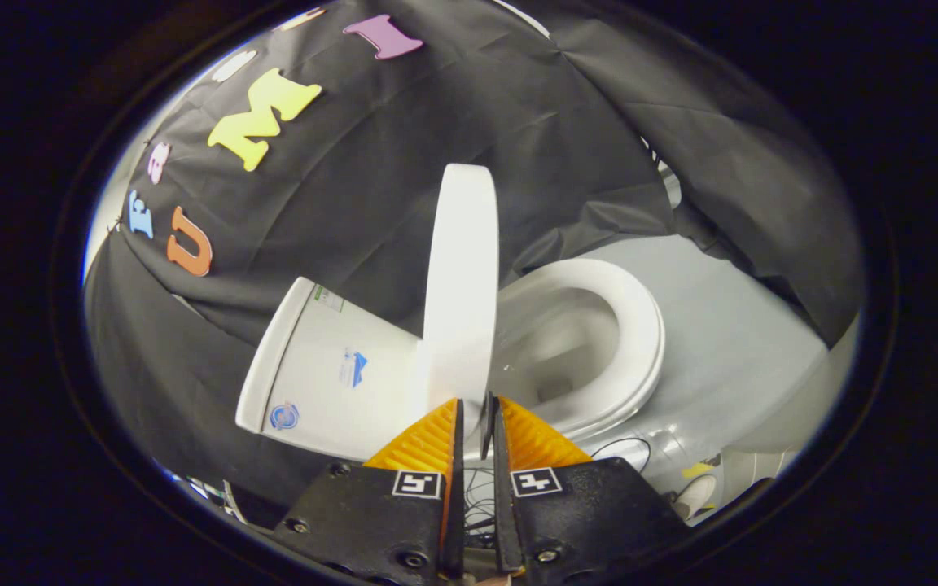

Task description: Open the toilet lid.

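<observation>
The white toilet is seen tilted in the gripper view. Its lid (pixel 462 285) stands raised and edge-on between the tank (pixel 330 366) and the seat (pixel 640 325), which lies down around the open bowl (pixel 558 350). My gripper (pixel 477 407) is at the lid's free rim. The two orange ribbed fingers (pixel 428 439) are close together, with a narrow strip of the white rim between them. They look shut on that rim.
Black cloth wall hangs close behind the tank and around the toilet. Grey floor (pixel 729 325) spreads beyond the seat. Loose cables (pixel 624 448) and a pale shoe (pixel 697 492) lie on the floor near my right finger.
</observation>
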